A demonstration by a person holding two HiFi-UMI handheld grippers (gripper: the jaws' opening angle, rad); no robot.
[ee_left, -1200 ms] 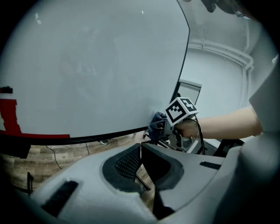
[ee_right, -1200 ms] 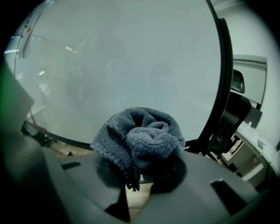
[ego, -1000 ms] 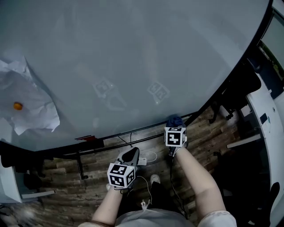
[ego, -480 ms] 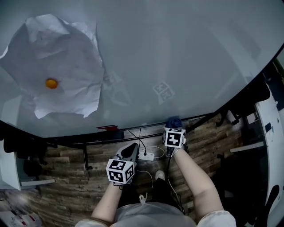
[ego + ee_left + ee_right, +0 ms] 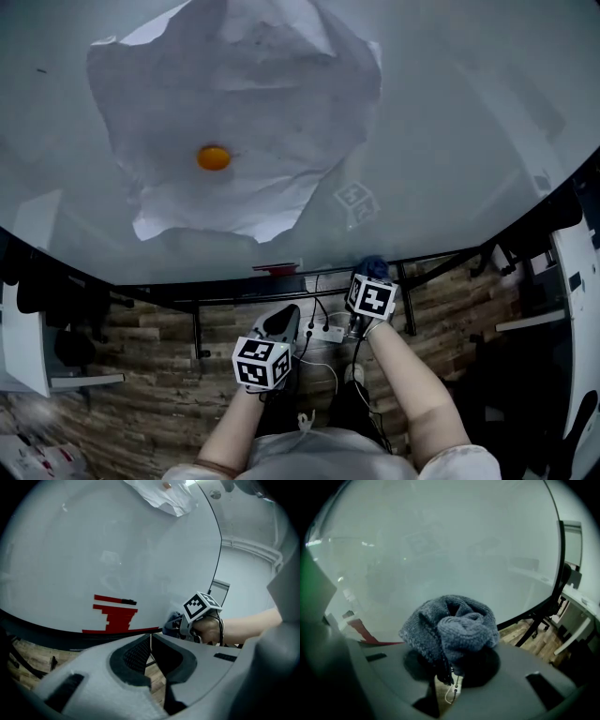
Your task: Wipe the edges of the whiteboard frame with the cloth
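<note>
Grey-white whiteboard [image 5: 450, 122] fills most of my head view, and its black frame [image 5: 450, 251] runs along the near edge. A crumpled paper sheet [image 5: 253, 84] is on the board, far and to the left. My left gripper [image 5: 150, 641] has its jaws pressed together with nothing between them, just near of the frame. My right gripper [image 5: 368, 279] is clamped on the blue-grey knitted cloth [image 5: 450, 627], which sits at the bottom frame edge; I cannot tell if it touches. A small orange magnet [image 5: 214, 157] pins the paper.
</note>
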